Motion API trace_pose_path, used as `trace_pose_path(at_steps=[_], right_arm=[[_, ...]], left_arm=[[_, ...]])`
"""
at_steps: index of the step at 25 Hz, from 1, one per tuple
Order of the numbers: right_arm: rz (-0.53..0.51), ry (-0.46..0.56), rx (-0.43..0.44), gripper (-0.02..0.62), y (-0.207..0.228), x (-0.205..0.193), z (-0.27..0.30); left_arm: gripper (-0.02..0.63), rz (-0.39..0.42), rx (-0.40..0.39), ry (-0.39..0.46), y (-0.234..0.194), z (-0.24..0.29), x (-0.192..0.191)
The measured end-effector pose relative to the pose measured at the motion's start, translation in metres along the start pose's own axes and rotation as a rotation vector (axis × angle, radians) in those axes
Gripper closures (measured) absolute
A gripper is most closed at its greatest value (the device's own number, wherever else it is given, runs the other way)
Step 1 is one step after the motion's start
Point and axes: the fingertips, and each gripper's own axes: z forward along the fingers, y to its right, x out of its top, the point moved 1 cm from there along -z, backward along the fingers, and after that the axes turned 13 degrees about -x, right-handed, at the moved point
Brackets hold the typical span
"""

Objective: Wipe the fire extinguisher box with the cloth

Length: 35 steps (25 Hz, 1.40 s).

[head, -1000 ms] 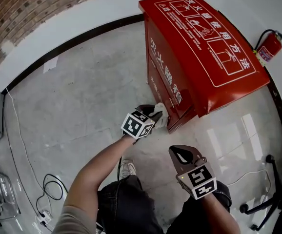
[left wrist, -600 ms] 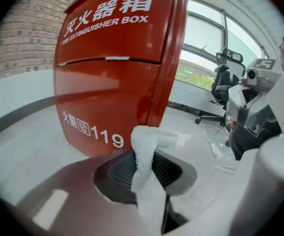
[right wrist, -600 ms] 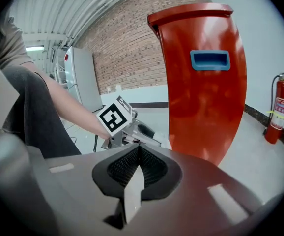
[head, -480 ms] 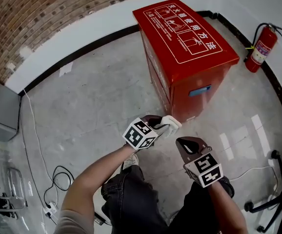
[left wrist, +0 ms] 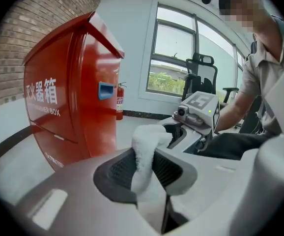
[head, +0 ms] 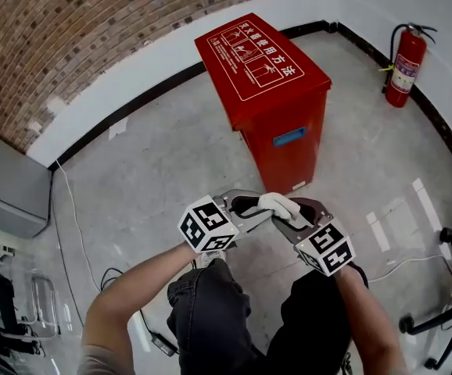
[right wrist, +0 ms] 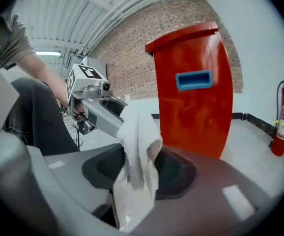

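The red fire extinguisher box (head: 265,61) stands upright on the floor ahead of me, also seen in the left gripper view (left wrist: 68,97) and the right gripper view (right wrist: 193,97). Both grippers meet in front of my knees, clear of the box. A white cloth (head: 279,204) bridges them. My left gripper (head: 259,208) is shut on one end of the cloth (left wrist: 144,156). My right gripper (head: 290,214) is shut on the other end (right wrist: 137,146). Each gripper faces the other across the cloth.
A red fire extinguisher (head: 404,67) stands by the right wall. A grey cabinet (head: 3,190) and loose cables (head: 69,233) lie at the left. An office chair base (head: 445,319) sits at the lower right. A brick wall runs behind the box.
The left gripper drew the cloth back from the box's lower front. The right gripper rose to meet it and closed on the cloth. The view pulled back from the box.
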Motion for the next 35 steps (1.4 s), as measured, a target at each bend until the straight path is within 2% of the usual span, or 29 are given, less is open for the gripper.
trace_pose_path(at_steps=[1, 2, 7, 11, 15, 19, 23, 26, 28, 31, 35], right_arm=[[-0.002, 0.024, -0.009, 0.443, 0.002, 0.004, -0.005], [-0.002, 0.045, -0.011, 0.481, 0.004, 0.01, -0.01], [-0.001, 0.128, -0.028, 0.502, 0.014, 0.045, -0.028], [-0.015, 0.126, -0.118, 0.505, 0.039, 0.065, -0.037], [0.004, 0.099, -0.237, 0.505, 0.09, 0.07, -0.046], [0.035, 0.075, -0.361, 0.505, 0.14, 0.077, -0.061], [0.086, -0.014, -0.449, 0.505, 0.171, 0.09, -0.068], [0.114, -0.076, -0.499, 0.504, 0.187, 0.11, -0.076], [0.135, -0.121, -0.509, 0.503, 0.191, 0.128, -0.085], [0.162, -0.179, -0.504, 0.503, 0.197, 0.16, -0.095], [0.156, -0.257, -0.465, 0.503, 0.202, 0.187, -0.103]], left_arm=[[0.511, -0.004, 0.008, 0.005, 0.003, 0.0, 0.006], [0.508, -0.006, 0.017, 0.01, 0.005, -0.001, 0.012], [0.498, 0.046, 0.039, 0.057, 0.012, -0.013, 0.048], [0.478, 0.103, 0.044, 0.059, 0.0, -0.035, 0.057], [0.492, 0.1, 0.19, 0.077, -0.046, -0.062, 0.053], [0.604, 0.037, 0.328, 0.134, -0.09, -0.091, 0.063], [0.605, -0.053, 0.432, 0.123, -0.129, -0.137, 0.076], [0.606, -0.092, 0.5, 0.114, -0.147, -0.178, 0.106], [0.605, -0.104, 0.514, 0.103, -0.144, -0.198, 0.137], [0.605, -0.117, 0.489, 0.09, -0.137, -0.206, 0.191], [0.605, -0.17, 0.429, 0.109, -0.127, -0.185, 0.254]])
